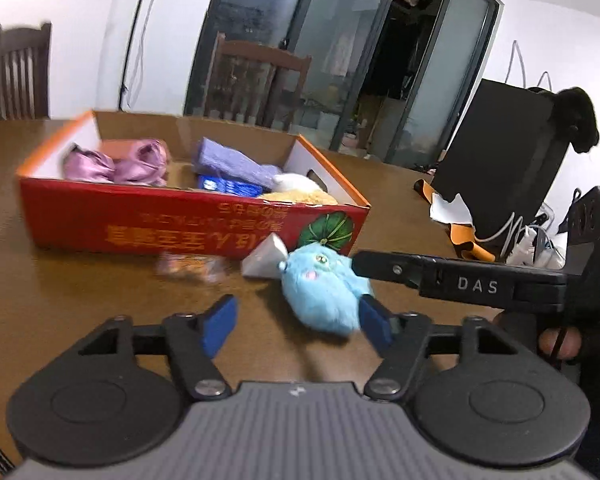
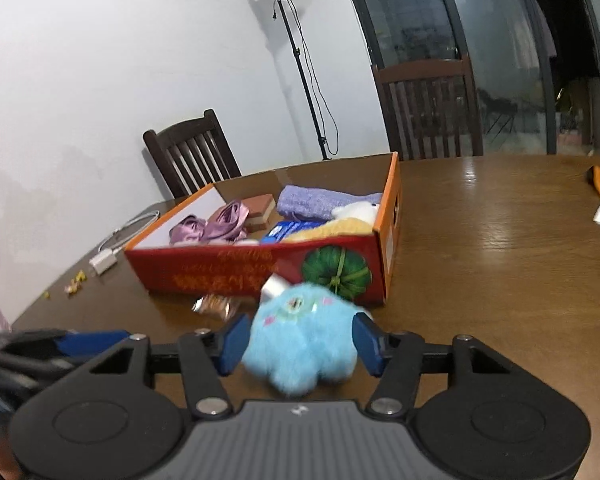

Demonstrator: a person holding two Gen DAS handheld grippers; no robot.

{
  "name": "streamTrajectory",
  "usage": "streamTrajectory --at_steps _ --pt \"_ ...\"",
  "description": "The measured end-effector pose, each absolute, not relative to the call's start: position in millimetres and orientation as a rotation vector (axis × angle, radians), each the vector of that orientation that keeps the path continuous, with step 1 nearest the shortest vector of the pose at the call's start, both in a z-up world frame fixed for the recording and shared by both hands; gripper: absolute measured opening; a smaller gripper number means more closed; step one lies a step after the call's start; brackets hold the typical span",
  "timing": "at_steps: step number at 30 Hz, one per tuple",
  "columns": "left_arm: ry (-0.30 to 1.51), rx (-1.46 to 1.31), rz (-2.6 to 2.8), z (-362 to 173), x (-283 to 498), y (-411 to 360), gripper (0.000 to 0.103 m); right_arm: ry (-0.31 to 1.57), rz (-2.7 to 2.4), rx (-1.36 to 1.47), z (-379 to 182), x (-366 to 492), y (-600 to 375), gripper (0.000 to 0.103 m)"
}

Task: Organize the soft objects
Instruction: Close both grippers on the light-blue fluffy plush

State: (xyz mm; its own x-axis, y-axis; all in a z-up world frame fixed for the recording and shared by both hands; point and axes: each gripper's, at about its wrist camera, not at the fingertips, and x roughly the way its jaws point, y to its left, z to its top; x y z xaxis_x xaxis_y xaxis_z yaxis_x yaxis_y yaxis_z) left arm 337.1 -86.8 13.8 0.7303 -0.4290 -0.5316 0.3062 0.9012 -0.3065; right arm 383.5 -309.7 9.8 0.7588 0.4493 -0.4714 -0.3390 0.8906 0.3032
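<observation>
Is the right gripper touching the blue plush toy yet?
Cannot tell. In the right wrist view the right gripper brackets the blue plush toy, its fur reaching both fingers, but motion blur hides any real contact.

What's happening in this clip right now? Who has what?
A person with a handheld gripper in each hand is tidying soft things into a red cardboard box on a wooden table. The right gripper straddles a fluffy blue plush toy lying just in front of the box, its pads at the plush's sides but not visibly squeezing. The left gripper is open alongside, holding nothing. Purple satin cloth, a lilac towel and a yellow-white plush already sit inside.
</observation>
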Motion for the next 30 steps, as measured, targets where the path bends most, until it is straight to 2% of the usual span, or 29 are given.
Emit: streamTrajectory --at_steps 1,4,6,8,9,10,24,30 --pt "0.658 -0.244 -0.423 8 349 -88 0.055 0.570 0.426 0.212 8 392 -310 0.053" --pt "0.709 -0.347 -0.470 -9 376 -92 0.048 0.585 0.387 0.238 -4 410 -315 0.053" --pt "0.722 -0.332 -0.483 -17 379 -96 0.046 0.612 0.384 0.277 -15 415 -320 0.053" --pt "0.725 -0.307 -0.489 -23 377 -100 0.040 0.635 0.396 0.344 -23 416 -327 0.051" --pt "0.728 -0.308 -0.495 -24 378 -101 0.036 0.639 0.412 0.369 -23 417 -329 0.047" --pt "0.725 -0.314 -0.506 -25 378 -101 0.035 0.639 0.430 0.383 -23 417 -329 0.038" --pt "0.726 -0.329 -0.523 -30 374 -101 0.030 0.658 0.447 0.443 -31 414 -335 0.035" --pt "0.755 -0.392 -0.564 -26 309 -80 0.030 0.627 0.429 0.351 -23 325 -322 0.032"
